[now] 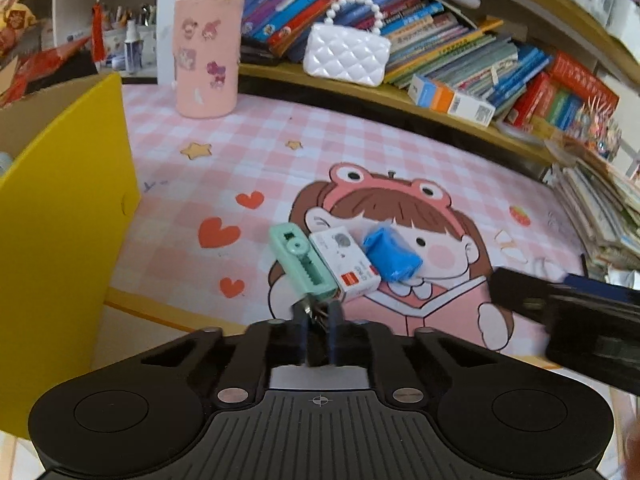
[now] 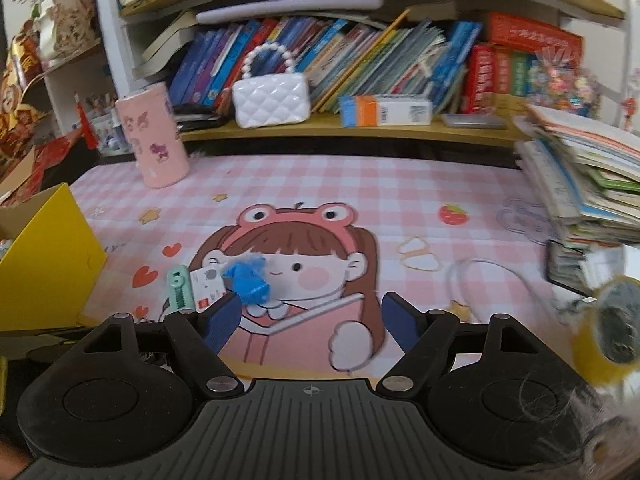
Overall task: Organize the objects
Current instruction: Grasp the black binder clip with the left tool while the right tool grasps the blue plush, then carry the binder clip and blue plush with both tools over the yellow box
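A mint-green plastic correction-tape dispenser (image 1: 301,261) lies on the pink checked table (image 1: 400,160), long axis running eleven to five o'clock, touching a small white box (image 1: 347,261) and a blue wrapped packet (image 1: 391,255). The left fingers (image 1: 318,322), closed together, sit at its six o'clock end; whether they pinch anything is hidden. The right fingers (image 2: 310,322) stand wide and empty. A yellow cardboard box (image 1: 60,220) waits at nine o'clock.

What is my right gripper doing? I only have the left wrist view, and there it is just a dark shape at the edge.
Observer: The right gripper is open, with nothing between its fingers, only the mat beneath.
Operator: Anything off to its right that I can't see?
Observer: Yes, what looks like a yellow tape roll sits low at the right edge, blurred.
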The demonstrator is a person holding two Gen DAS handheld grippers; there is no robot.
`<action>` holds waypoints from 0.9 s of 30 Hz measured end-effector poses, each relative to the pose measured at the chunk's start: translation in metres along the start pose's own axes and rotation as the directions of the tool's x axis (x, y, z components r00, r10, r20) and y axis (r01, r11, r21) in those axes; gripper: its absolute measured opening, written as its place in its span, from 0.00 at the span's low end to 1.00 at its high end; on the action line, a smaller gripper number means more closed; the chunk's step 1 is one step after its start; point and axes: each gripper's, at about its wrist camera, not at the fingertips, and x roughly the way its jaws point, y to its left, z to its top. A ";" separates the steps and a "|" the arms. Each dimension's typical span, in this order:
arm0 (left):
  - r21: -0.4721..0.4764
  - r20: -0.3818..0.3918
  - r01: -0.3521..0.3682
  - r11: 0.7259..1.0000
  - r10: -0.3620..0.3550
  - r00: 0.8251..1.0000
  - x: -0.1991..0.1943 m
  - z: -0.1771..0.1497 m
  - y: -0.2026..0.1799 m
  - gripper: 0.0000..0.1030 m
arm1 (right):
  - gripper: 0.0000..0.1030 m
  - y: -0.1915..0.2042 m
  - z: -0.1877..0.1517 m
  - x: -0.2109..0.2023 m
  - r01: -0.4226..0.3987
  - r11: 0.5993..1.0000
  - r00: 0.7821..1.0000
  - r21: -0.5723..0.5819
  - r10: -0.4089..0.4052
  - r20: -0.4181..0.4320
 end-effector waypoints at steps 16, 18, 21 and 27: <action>-0.115 0.078 0.001 0.993 0.008 0.997 -0.079 -0.003 0.034 0.04 | 0.45 0.027 0.024 0.102 -0.103 0.989 0.984 -0.104 0.087 -0.153; -0.126 0.090 0.002 0.992 0.010 0.996 -0.089 -0.005 0.038 0.04 | 0.38 0.026 0.023 0.106 -0.099 0.989 0.983 -0.113 0.079 -0.165; -0.134 0.105 -0.003 0.991 0.017 0.994 -0.102 -0.008 0.043 0.04 | 0.27 0.029 0.023 0.108 -0.083 0.984 0.985 -0.159 0.057 -0.160; -0.139 0.130 0.015 0.990 0.003 0.991 -0.119 -0.013 0.051 0.04 | 0.26 0.027 0.027 0.079 -0.026 0.991 0.995 -0.135 0.012 -0.102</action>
